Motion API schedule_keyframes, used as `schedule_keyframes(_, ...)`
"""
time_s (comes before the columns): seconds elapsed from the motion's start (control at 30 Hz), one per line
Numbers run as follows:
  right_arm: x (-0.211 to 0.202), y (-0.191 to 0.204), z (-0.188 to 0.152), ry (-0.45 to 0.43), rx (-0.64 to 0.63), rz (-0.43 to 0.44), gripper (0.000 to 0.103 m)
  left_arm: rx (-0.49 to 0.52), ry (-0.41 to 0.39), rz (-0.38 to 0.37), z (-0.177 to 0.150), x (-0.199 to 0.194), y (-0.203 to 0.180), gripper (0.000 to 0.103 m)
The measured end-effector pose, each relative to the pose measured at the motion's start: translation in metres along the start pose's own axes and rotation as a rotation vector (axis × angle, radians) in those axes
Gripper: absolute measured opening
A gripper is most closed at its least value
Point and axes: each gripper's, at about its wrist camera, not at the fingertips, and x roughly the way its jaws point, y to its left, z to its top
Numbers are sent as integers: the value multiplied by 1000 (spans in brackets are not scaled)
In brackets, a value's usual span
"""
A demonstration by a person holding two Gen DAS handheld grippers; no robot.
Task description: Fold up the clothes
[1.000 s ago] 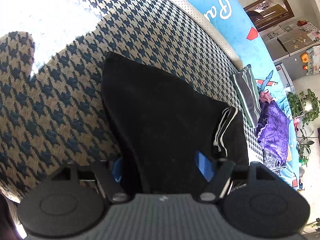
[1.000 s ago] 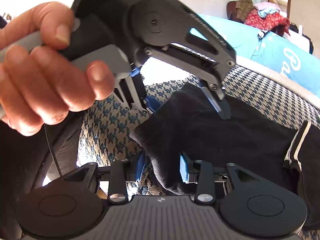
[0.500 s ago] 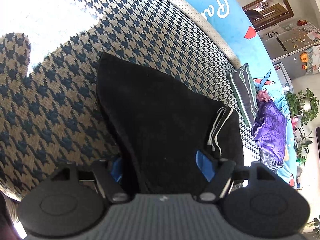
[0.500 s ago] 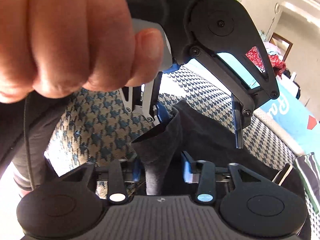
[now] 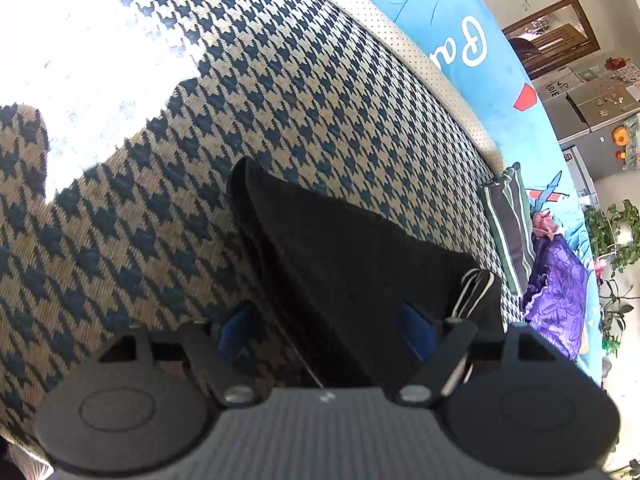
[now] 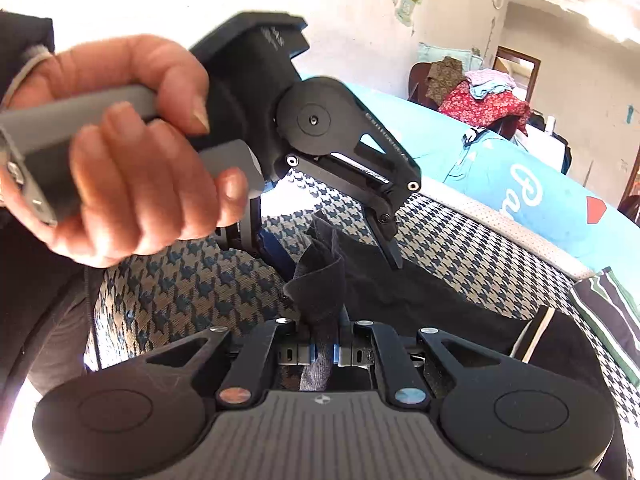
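On the houndstooth cover (image 5: 280,92) of the bed lay the black garment (image 5: 352,264), spread flat with a narrow corner reaching up the pattern and white stripes (image 5: 472,288) at its right edge. Bright sunlight washed out the cover's upper left part.

Left wrist view: the left gripper (image 5: 326,330) stood over the near edge of the garment with its jaws wide apart. Its left blue pad (image 5: 236,330) was over bare cover just beside the cloth, and its right blue pad (image 5: 414,330) sat over the cloth near the stripes. The jaws had just been opening; cloth lay between them, but neither pad pressed on it, so the gripper was released. Further right, a striped cushion (image 5: 508,232) and a purple garment (image 5: 560,292) lay on a blue sheet (image 5: 460,40).

Right wrist view: a hand (image 6: 124,148) gripped the grey handle of the left gripper (image 6: 336,252), which pointed down at the garment's far edge. Below it, the right gripper (image 6: 322,354) was clenched on a bunched corner of the black garment (image 6: 420,292), having just been closing. The pinched cloth rose from between the pads as a crumpled peak, lifted off the cover, while the rest of the garment trailed right and stayed on the bed. Behind, a pile of clothes (image 6: 480,96) sat near a doorway.
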Motion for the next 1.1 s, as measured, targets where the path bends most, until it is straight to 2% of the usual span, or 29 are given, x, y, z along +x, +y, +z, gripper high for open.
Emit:
schedule_keyframes(0.2, -7, -8, 0, -4, 37, -7, 8, 21, -16, 16, 10, 9, -7, 76)
schedule_keyframes(0.43, -10, -15, 0, -7, 61, -19, 8, 2, -65, 42, 7, 9, -4, 44)
schedule_keyframes(0.47, -10, -16, 0, -8, 63, -20, 8, -7, -73, 45, 6, 8, -3, 35)
schedule_keyframes(0.57, -11, -18, 1, -11, 69, -24, 8, -23, -91, 46, 3, 8, -3, 20)
schedule_keyframes(0.7, -14, -19, 2, -18, 70, -34, 8, -22, -124, 45, -2, 5, -8, 15)
schedule_keyframes(1.1, -32, -39, -1, -56, 119, -104, 8, 67, -184, 21, -9, -7, -59, 15)
